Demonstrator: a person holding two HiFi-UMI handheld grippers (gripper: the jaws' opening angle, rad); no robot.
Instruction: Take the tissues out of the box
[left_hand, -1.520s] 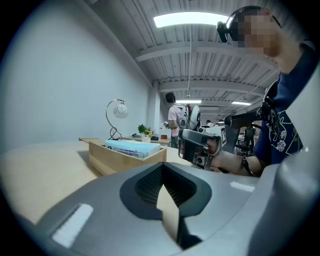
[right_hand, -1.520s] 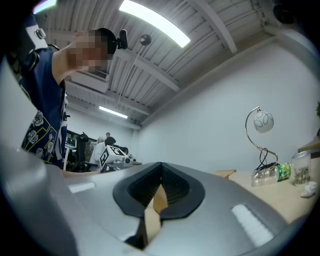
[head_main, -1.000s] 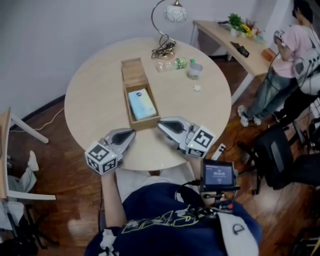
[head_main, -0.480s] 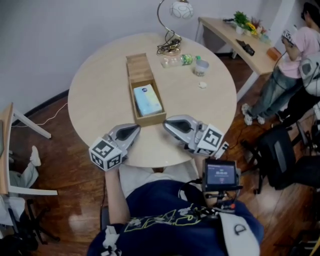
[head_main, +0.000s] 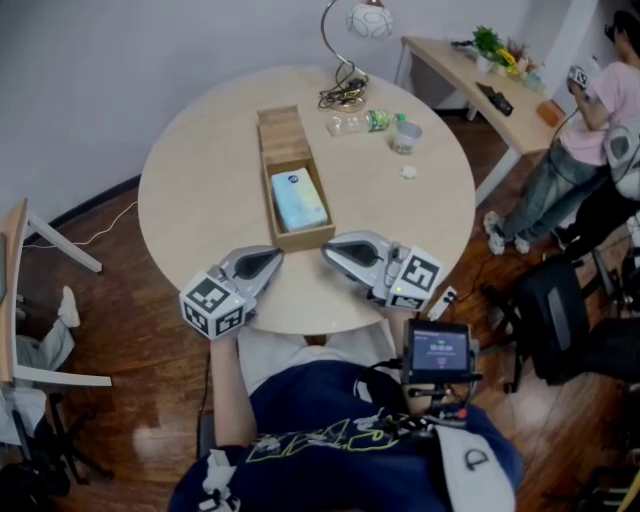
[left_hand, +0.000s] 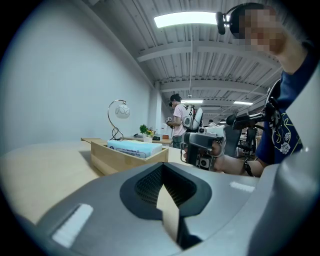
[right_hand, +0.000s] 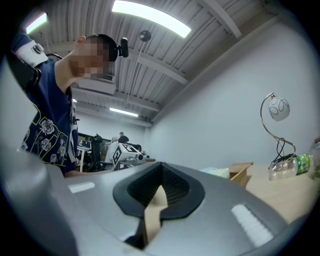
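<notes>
The left gripper (head_main: 266, 260) and the right gripper (head_main: 331, 251) lie low and nearly level in front of the person, their tips angled inward toward one another but apart. Each gripper's jaws are pressed together with nothing between them. The left forearm (head_main: 222, 385) runs straight back to the torso, and the right hand (left_hand: 220, 152) wraps its gripper's handle.

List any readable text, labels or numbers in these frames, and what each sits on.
Nothing reads clearly.
Tissue pack: a line of dark print, too small to read.
Bottle: green label, blurred.
Handheld screen: text too small to read.
Shirt: outlined lettering, creased and unreadable.
</notes>
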